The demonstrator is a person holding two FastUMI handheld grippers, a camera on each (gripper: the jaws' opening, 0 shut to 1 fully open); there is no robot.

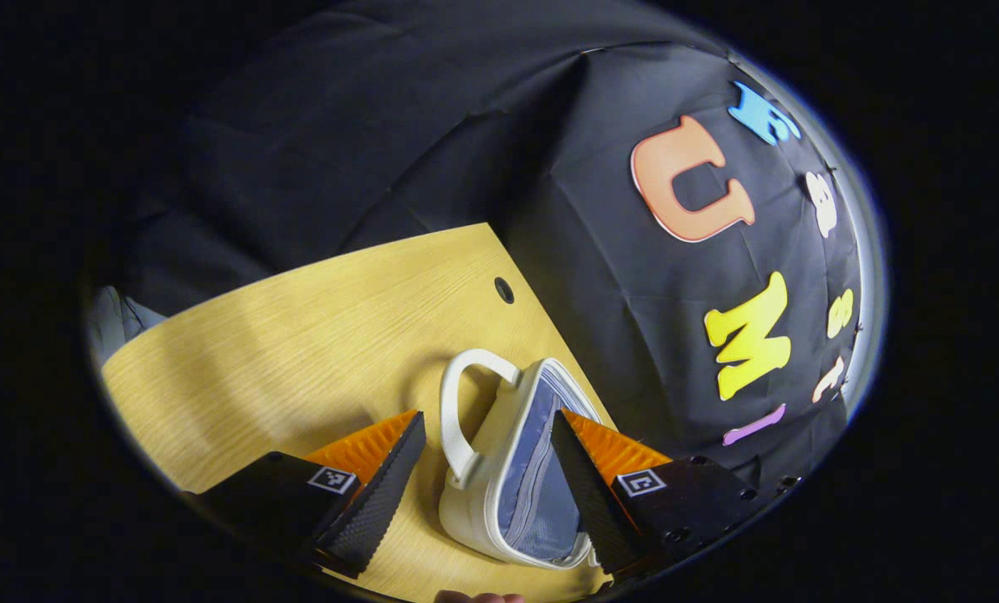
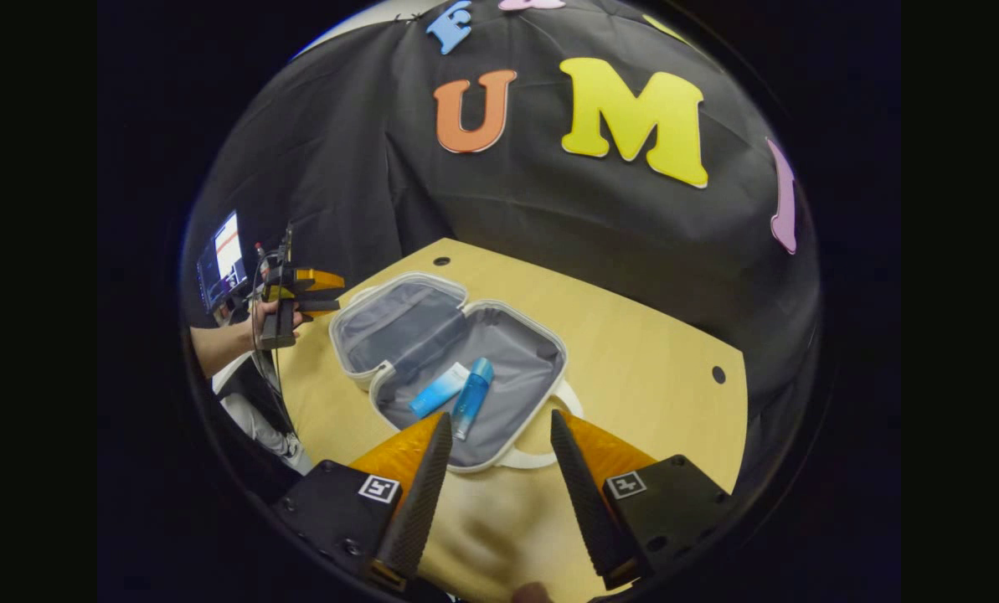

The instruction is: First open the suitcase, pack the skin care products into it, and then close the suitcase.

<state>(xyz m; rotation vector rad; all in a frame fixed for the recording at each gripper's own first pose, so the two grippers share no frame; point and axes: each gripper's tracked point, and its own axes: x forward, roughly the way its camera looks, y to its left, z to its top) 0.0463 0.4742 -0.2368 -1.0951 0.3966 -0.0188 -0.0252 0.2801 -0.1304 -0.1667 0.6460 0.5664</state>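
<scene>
Your suitcase (image 2: 449,368) lies open flat on the table (image 2: 650,360), both halves lining-up, w/ a tube (image 2: 437,391) and a bottle (image 2: 471,408) already in the half nearer your right gripper (image 2: 495,435). Looks like packing's done and closing is next – that's my read. Your left gripper (image 1: 486,435) is the closer one: its fingers are spread and empty, the case's rim and handle (image 1: 461,410) sitting right between them, touching nothing I can see. Right gripper's also spread, empty, hanging back just short of the handle side. The hinge runs between the two halves, roughly crosswise as the right gripper view has it – so the far half, beside your left hand (image 2: 275,314), prob. has to swing over toward the right gripper.
</scene>
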